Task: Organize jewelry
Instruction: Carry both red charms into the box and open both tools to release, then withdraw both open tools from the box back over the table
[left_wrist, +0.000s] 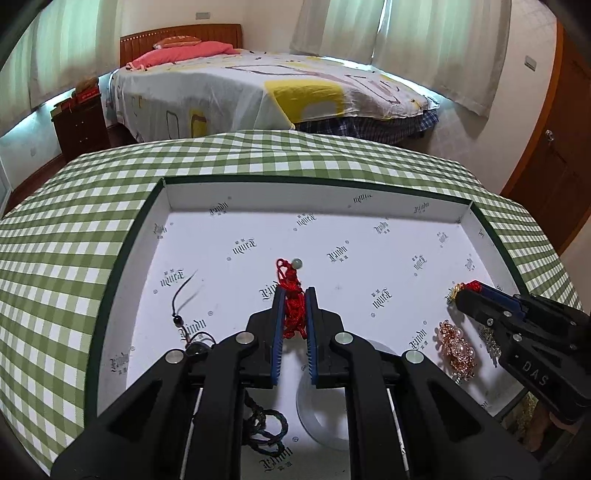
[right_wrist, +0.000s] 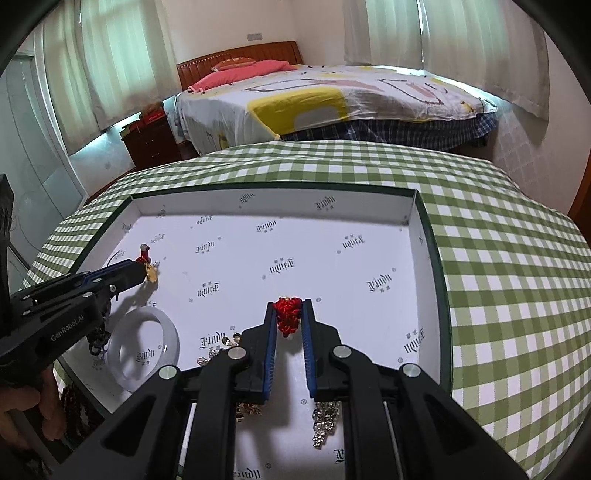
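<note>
While both grippers hang over the white box (left_wrist: 373, 206), the left gripper (left_wrist: 294, 295) is clenched on a red cord (left_wrist: 291, 299) running lengthwise from its tips, and the right gripper (right_wrist: 289, 306) pinches another red knot (right_wrist: 289, 314) nearer the box's right wall.

Left claw (left_wrist: 294, 295) pinches a red knotted cord (left_wrist: 291, 295), seemingly above the tray (left_wrist: 147, 258).

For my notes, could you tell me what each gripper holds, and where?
The left gripper pinches a red knotted cord along its length; the right gripper clamps another red knotted cord at its bunched end.
</note>
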